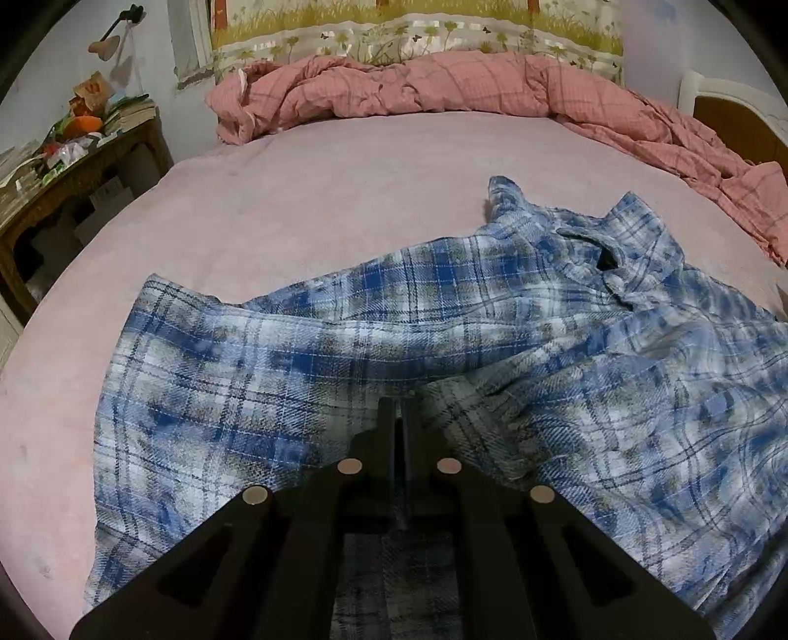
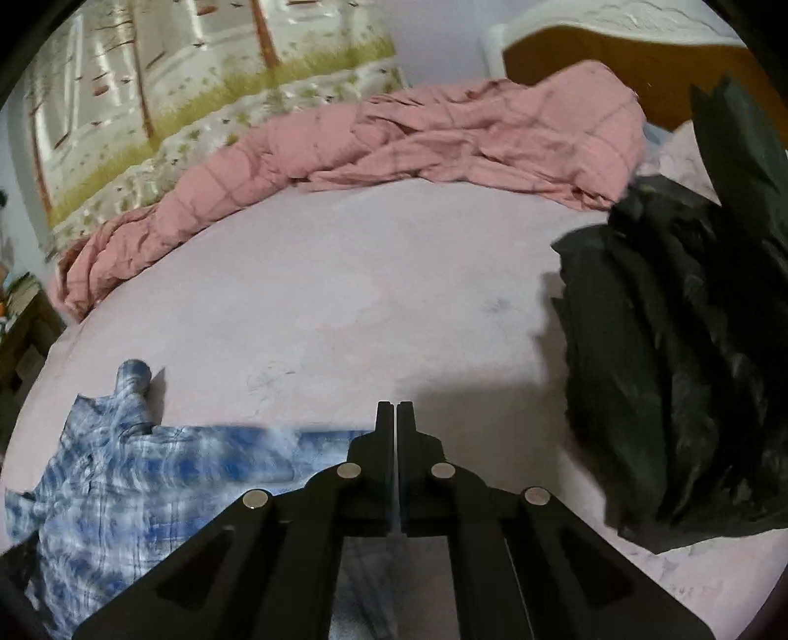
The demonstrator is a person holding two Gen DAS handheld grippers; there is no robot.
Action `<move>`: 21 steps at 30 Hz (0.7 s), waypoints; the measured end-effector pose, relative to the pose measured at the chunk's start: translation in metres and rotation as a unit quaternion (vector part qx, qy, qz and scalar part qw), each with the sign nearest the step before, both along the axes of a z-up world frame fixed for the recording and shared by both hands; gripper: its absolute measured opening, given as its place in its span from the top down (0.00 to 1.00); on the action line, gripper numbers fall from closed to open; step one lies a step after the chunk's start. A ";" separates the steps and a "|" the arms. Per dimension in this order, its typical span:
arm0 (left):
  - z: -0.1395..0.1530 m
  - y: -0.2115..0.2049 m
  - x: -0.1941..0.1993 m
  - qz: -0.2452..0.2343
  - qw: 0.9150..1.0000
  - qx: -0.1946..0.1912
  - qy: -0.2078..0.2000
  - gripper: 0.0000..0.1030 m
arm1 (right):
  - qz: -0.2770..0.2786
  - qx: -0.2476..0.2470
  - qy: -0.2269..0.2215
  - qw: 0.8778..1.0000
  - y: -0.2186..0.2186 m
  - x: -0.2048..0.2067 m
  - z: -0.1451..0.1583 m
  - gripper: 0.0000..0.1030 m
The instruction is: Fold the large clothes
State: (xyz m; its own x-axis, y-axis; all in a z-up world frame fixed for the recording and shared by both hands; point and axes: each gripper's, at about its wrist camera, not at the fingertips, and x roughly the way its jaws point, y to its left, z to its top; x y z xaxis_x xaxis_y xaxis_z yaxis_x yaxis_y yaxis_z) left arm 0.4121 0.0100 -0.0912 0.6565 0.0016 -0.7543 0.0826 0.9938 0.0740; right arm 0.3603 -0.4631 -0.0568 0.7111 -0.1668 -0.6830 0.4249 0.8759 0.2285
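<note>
The blue plaid flannel shirt (image 1: 443,344) lies rumpled on the pink bedsheet (image 1: 295,197), a fold pinched in the left gripper (image 1: 400,406). Only the right view shows the crinkled black plastic bag (image 2: 689,344); there the right gripper (image 2: 395,411), jaws together, sits at the shirt's edge – whether it grips cloth I cannot tell

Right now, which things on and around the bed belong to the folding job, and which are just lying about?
In the job:
plaid shirt
left gripper, shut on the plaid shirt
right gripper, shut

Lying about:
pink quilt
black garment
cluttered side table
wall lamp
</note>
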 end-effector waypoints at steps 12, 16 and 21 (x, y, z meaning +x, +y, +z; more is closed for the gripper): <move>0.004 0.006 -0.003 -0.011 0.999 -0.030 -0.008 0.98 | 0.165 -0.046 0.089 0.981 0.064 -0.036 -0.005 0.35; 0.007 0.002 -0.006 -0.020 0.999 -0.028 -0.016 0.98 | 0.136 -0.040 0.113 0.983 0.051 -0.012 -0.023 0.97; 0.017 -0.003 -0.011 -0.047 0.997 -0.042 -0.042 0.94 | 0.086 -0.033 -0.018 0.996 0.027 -0.032 0.015 0.98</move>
State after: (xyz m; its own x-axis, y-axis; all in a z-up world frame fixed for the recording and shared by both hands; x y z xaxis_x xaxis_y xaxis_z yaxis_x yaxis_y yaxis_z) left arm 0.4007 0.0067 -0.0744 0.7115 -0.1235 -0.6918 0.1720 0.9851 0.0010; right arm 0.3279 -0.4364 -0.0420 0.7573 -0.0837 -0.6477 0.2597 0.9486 0.1811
